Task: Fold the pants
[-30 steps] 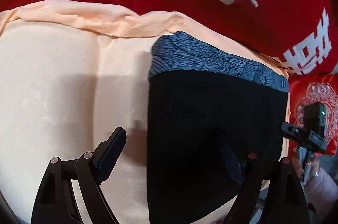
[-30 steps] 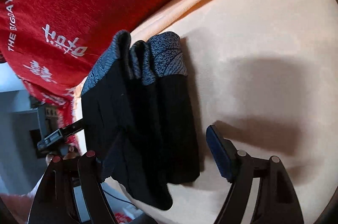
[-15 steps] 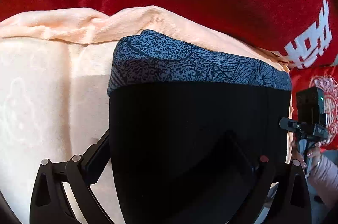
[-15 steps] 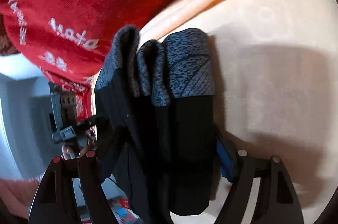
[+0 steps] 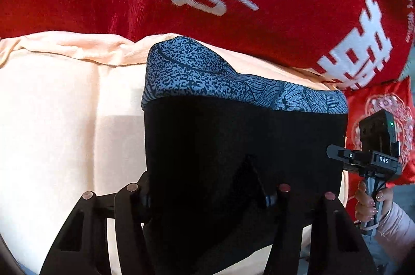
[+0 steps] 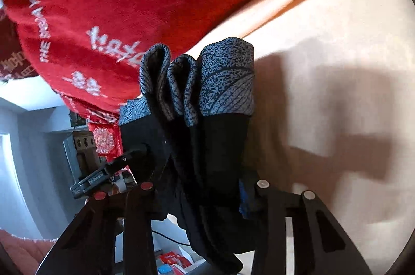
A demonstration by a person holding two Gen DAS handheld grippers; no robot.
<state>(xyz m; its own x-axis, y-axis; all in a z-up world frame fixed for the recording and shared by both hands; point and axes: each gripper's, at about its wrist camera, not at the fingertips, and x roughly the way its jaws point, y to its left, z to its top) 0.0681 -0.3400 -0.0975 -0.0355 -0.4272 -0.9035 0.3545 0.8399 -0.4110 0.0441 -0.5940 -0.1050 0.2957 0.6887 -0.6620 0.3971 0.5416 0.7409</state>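
From the left wrist camera we see our left gripper (image 5: 207,194) with its two black fingers (image 5: 135,199) on either side of the black pants (image 5: 233,158). The fingers are pushed into the cloth from both sides, so the gripper is clamped on the pants. The pants hang up in front of us as a wide dark sheet. Along their far edge runs a blue speckled band (image 5: 233,82). Behind the pants lies a peach sheet (image 5: 64,119), which spreads out to the left. Far behind that is a big red blanket (image 5: 298,15) with white signs on it. At the right we see the right gripper (image 5: 368,158), with a hand (image 5: 371,199) around its handle.

From the right wrist camera we see our right gripper (image 6: 199,189). Its fingers squeeze a thick bunch of the pants (image 6: 207,158) between them, so it is clamped on the pants too. The blue speckled band (image 6: 207,82) is bunched into a few folds at the far end. The peach sheet (image 6: 337,67) fills the right side, with dark shadows on it. The red blanket (image 6: 116,2) is far off on the left. At the near left we see part of the left gripper (image 6: 103,176) touching the edge of the pants, with a grey wall (image 6: 31,158) behind it.
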